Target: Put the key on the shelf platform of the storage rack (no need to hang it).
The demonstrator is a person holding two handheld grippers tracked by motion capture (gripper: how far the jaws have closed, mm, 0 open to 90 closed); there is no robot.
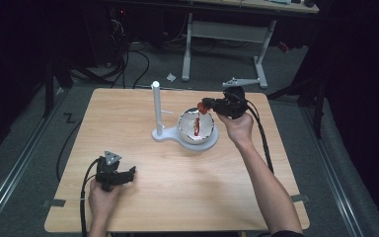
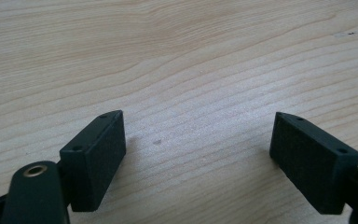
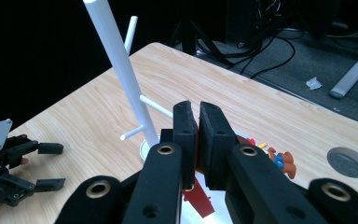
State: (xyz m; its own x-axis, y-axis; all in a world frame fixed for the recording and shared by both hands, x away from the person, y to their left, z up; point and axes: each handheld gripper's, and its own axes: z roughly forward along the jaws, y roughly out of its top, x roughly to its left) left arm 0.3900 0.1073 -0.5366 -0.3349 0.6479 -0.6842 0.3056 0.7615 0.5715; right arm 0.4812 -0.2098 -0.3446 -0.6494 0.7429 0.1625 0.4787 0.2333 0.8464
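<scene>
Clenched on a red toy (image 3: pixel 200 198), the right tongs (image 3: pixel 197 112) hover over the white bowl (image 1: pixel 198 127) and should lower gently inside before releasing, while the left tongs (image 2: pixel 198 140) rest released on the desk (image 1: pixel 177 168).

Wooden table (image 1: pixel 177 197); floor cables (image 1: pixel 128 64)

Free room: bare tabletop (image 1: pixel 177 187) toward 6 o'clock of bowl (image 1: pixel 198 127).
Obstacle: upright rack (image 1: pixel 156 111) touching bowl at 9 o'clock.
</scene>
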